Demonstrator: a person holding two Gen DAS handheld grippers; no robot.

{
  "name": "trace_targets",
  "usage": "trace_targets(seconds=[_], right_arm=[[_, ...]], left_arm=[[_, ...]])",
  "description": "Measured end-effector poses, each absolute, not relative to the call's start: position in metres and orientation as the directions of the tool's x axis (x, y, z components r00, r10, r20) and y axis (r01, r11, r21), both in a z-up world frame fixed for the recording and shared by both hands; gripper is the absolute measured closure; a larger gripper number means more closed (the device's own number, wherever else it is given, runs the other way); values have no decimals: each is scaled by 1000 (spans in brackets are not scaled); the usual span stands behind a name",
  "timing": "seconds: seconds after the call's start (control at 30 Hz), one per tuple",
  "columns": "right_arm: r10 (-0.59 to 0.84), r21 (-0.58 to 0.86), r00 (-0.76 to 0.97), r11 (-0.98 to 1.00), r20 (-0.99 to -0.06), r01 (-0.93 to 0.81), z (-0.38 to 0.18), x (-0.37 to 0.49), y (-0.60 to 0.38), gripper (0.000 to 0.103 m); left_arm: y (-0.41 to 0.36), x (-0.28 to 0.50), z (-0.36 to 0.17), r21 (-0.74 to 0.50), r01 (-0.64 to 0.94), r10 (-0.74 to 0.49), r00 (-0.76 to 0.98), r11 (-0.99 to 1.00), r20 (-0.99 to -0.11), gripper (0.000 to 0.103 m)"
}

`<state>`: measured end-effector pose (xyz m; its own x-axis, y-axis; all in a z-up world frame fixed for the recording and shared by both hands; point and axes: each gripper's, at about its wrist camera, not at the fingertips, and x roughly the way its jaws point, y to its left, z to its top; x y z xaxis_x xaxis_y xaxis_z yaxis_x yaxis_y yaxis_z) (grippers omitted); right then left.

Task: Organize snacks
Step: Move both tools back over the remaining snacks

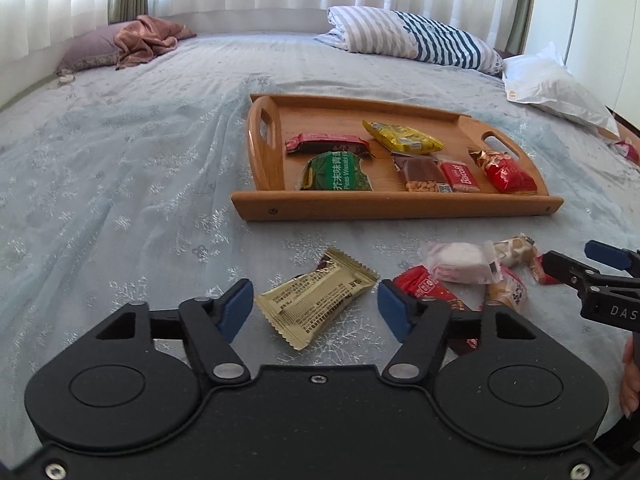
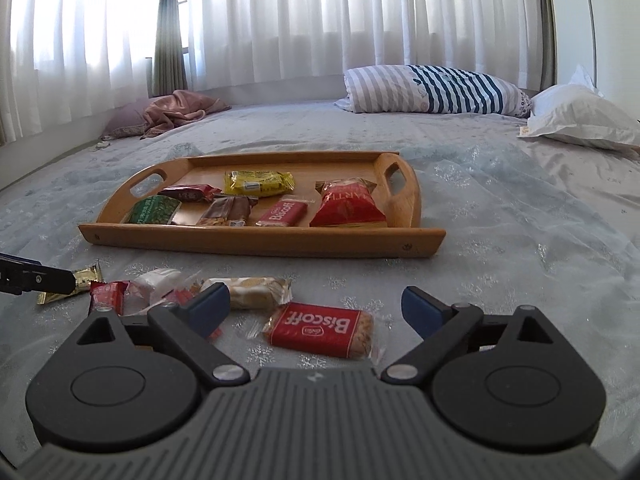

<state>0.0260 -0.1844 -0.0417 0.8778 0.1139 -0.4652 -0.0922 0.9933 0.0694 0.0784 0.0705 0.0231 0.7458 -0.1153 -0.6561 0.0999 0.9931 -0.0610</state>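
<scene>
"Biscoff" on red biscuit pack [image 2: 319,331], "Biscoff" on red pack in tray [image 1: 460,177], "DAS" on right tool [image 1: 600,280]

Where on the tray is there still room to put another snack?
The back strip of the wooden tray, behind the yellow packet, is bare, and so is the corner by the left handle. The front row, from the green packet to the red bag, is crowded.

Loose snack pile [image 1: 472,276] crowds the bedspread [image 1: 120,200] before the tray [image 1: 396,204]; its left lies open.
</scene>
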Motion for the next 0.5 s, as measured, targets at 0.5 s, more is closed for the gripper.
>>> trace_targets(seconds=[0.5], right_arm=[[54, -11, 873, 998, -485, -68, -59, 27, -169, 4]], left_arm=[[63, 73, 13, -43, 134, -128, 723, 990, -679, 48]])
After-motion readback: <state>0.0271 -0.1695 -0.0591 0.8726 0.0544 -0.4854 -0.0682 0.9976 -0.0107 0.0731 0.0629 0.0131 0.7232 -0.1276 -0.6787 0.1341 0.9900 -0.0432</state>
